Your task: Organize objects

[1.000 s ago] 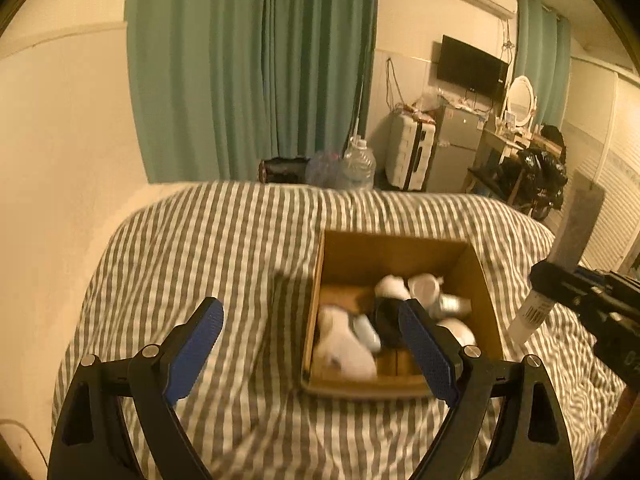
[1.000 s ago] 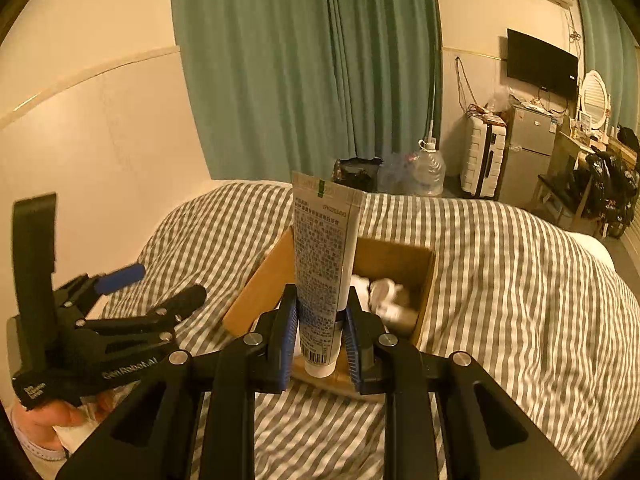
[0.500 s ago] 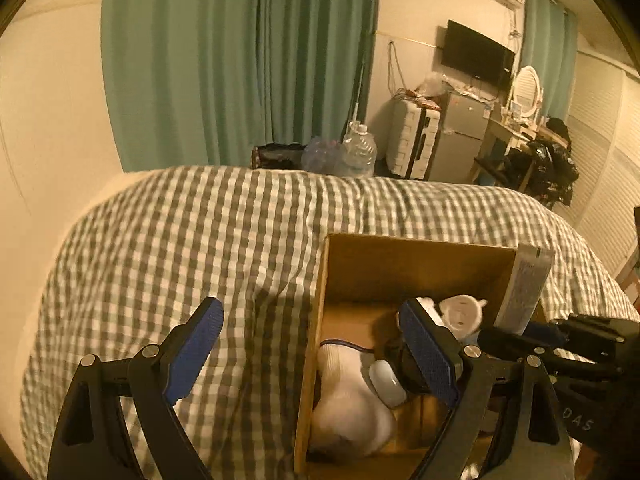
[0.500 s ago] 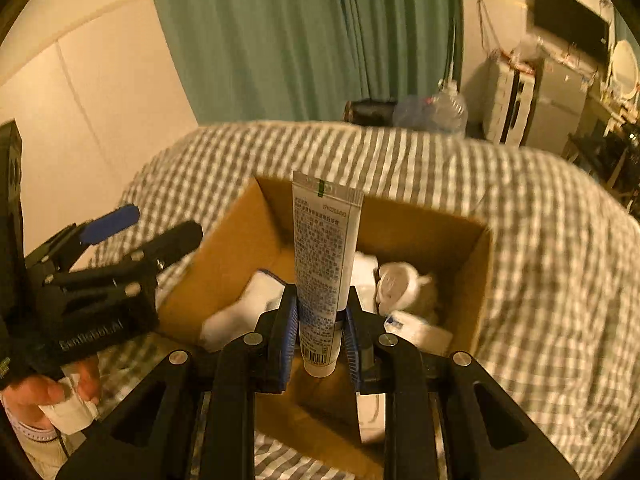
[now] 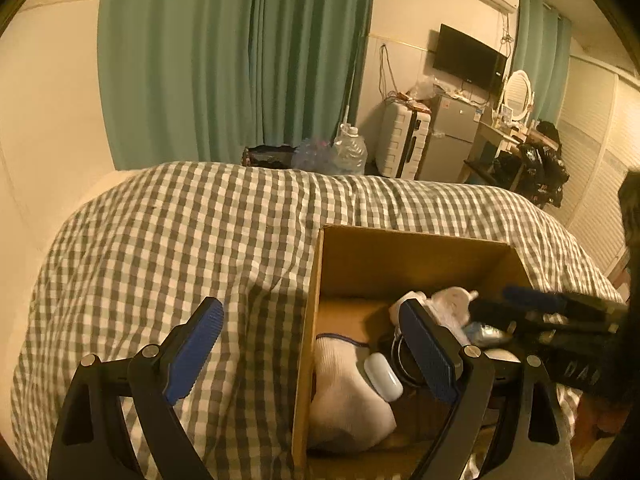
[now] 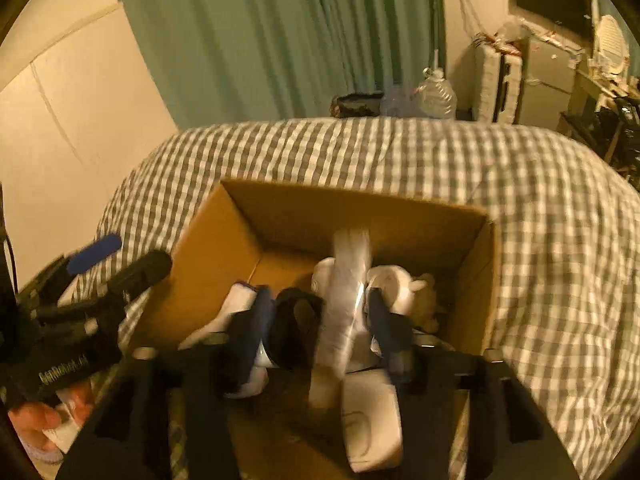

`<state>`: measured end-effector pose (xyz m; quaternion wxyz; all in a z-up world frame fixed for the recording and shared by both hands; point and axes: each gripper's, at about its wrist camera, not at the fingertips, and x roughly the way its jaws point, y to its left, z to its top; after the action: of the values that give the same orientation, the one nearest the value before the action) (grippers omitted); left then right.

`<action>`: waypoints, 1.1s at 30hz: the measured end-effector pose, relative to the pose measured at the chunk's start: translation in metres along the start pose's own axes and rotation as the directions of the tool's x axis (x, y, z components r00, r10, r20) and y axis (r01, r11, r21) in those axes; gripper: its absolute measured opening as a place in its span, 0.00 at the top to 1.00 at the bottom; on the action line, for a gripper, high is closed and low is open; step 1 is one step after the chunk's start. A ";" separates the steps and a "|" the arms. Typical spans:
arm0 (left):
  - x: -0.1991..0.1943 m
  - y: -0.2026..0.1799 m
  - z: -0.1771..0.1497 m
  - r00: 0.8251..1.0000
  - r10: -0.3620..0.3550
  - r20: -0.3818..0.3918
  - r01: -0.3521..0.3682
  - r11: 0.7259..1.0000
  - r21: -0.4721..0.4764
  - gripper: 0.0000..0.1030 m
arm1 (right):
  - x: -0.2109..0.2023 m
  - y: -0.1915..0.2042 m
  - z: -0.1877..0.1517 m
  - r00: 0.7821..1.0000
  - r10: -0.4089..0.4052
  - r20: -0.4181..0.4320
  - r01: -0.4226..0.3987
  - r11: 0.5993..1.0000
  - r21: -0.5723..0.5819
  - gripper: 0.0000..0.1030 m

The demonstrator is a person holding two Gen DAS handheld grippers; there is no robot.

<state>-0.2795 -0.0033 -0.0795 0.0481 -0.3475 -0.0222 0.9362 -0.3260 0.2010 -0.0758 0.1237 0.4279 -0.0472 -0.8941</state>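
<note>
Two grippers are working over the cardboard box (image 6: 476, 240), which is sitting on the checked bedspread (image 5: 200, 232) toward its right edge. Half a second ago we were holding the white tube (image 6: 344, 300) upright, clamped between the fingers of the right gripper (image 6: 316, 320), above the open box. Now those fingers are standing apart, blurred with motion, and the tube is smeared and tilting between them, so we are judging that we are letting it go and that it is dropping into the box; whether it is already resting on the pile we cannot tell through the blur. For the task this means one more object is going in, and the right gripper is becoming free for the next one.

The left gripper (image 5: 316, 356) is hovering with its blue pads wide apart and nothing between them, straddling the left wall of the box, one finger over the bedspread and the other over the contents.

Inside the box we are seeing a white sock with a dark cuff line (image 5: 344, 392) along the left wall, a small pale earbud-style case (image 5: 383, 377) lying against it, a dark round thing (image 6: 296, 320) partly hidden by the fingers, and a few white bottles or cups (image 5: 452, 304) toward the far right corner. The far left corner of the box floor is showing bare cardboard.
</note>
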 end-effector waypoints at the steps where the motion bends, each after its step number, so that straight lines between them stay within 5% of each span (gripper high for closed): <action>1: -0.005 0.000 -0.001 1.000 0.002 0.002 -0.002 1.000 0.004 0.10 | -0.007 0.001 0.002 1.000 -0.005 0.013 0.005 1.000 0.001 0.45; 7: -0.047 -0.006 -0.001 0.999 0.027 0.038 -0.029 0.998 0.046 0.10 | -0.062 0.010 0.016 0.992 -0.044 0.121 0.042 0.999 0.021 0.28; 15: -0.110 -0.016 0.018 0.991 0.037 0.130 -0.044 0.998 0.052 0.04 | -0.135 0.023 0.022 0.969 -0.097 0.228 0.093 0.995 0.028 0.19; 33: -0.223 -0.049 0.014 0.954 0.029 0.300 -0.071 0.989 0.131 0.00 | -0.280 0.038 -0.035 0.881 -0.197 0.431 0.186 0.980 0.066 0.04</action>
<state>-0.1167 0.0218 0.0799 0.0448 -0.1992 0.0452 0.9779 -0.1233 0.2388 0.1206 0.0162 0.2215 -0.0414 -0.9742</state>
